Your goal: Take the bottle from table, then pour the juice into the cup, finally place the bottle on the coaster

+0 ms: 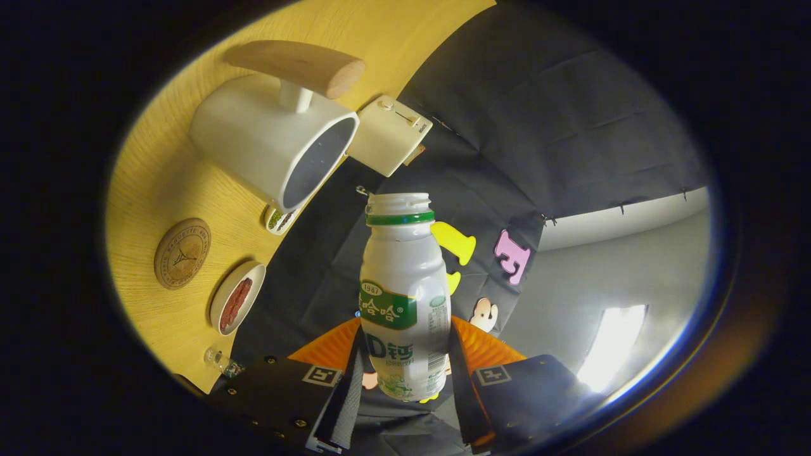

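Observation:
My gripper (405,370) is shut on a white plastic bottle (403,297) with a green label and a green neck ring; its cap is off and its open mouth points away from me. The whole view is rolled, so the yellow wooden table (165,190) stands off to one side. A white cup (279,142) with a wooden handle (298,65) sits on that table, its dark open mouth facing toward the bottle's mouth, a short gap apart. The round cork coaster (182,253) lies on the table beyond the cup, beside a small dish.
A small white dish (237,297) with something red in it lies by the coaster. A cream box (389,134) sits next to the cup at the table's edge. A little dish with green bits (279,219) sits under the cup's rim. A small glass item (222,361) lies near the table's end.

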Available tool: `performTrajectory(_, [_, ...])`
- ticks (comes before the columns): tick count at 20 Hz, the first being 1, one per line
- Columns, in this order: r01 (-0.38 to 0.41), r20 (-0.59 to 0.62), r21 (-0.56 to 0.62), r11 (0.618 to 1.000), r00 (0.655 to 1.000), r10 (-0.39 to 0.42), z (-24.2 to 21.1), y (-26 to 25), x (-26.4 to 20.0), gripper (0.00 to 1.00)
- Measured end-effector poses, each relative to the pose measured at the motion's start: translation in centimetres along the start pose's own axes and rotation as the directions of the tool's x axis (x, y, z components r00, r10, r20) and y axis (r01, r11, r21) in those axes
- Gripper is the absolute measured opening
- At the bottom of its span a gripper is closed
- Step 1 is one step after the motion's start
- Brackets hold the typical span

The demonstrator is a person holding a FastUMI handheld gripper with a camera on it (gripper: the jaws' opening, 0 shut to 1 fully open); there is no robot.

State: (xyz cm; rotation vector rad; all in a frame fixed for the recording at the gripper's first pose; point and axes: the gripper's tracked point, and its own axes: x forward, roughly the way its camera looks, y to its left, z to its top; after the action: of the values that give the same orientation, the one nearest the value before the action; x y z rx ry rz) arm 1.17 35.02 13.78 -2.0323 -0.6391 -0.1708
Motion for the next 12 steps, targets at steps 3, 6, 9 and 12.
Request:
performTrajectory(3, [0.008, 0.005, -0.013, 1.0, 1.0, -0.007, 0.34, -0.16, 0.23, 0.62])
performTrajectory(6, [0.01, 0.009, -0.026, 1.0, 1.0, -0.01, 0.37, -0.12, -0.02, 0.62])
performTrajectory(9, [0.01, 0.008, -0.029, 1.0, 1.0, -0.009, 0.36, -0.02, -0.29, 0.62])
performTrajectory(12, [0.008, 0.006, -0.023, 1.0, 1.0, -0.008, 0.29, 0.02, -0.06, 0.62])
